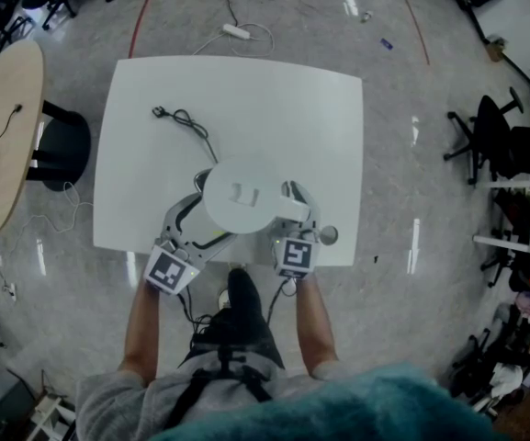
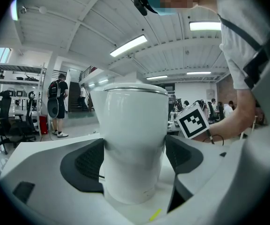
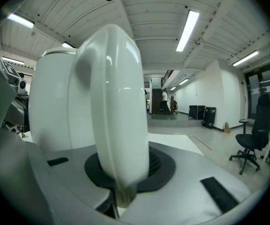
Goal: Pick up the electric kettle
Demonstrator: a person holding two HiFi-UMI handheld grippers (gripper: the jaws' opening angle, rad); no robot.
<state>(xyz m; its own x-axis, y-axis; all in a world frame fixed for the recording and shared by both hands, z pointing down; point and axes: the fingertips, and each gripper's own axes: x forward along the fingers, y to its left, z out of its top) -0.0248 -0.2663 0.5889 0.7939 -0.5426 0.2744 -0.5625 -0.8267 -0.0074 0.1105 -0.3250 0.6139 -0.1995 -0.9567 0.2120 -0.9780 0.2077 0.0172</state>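
The electric kettle (image 1: 246,196) stands upright near the front edge of the white surface (image 1: 154,108), just ahead of me, with its round lid toward the head camera. Its handle (image 3: 118,116) points to my right side.

The left gripper (image 1: 196,223) has its jaws closed on the kettle's body. In the left gripper view both dark pads (image 2: 90,163) lie flush against the white wall, low down. The right gripper (image 1: 301,205) has its jaws clamped on the handle, and in the right gripper view the handle fills the gap and sits against the ribbed pad. As I judge it, both grips are set and the lift is the step in hand.

My main worry is the left hold. The wall is smooth and glossy and the pads sit low, so the body could slide or tip between them as the weight comes up. If I raise one hand faster than the other, the kettle will tilt, and any water inside would shift. I cannot tell how full it is.

The black power cord (image 1: 186,122) runs from the kettle's far side across the surface to a loose plug. It could drag or snag as I lift.
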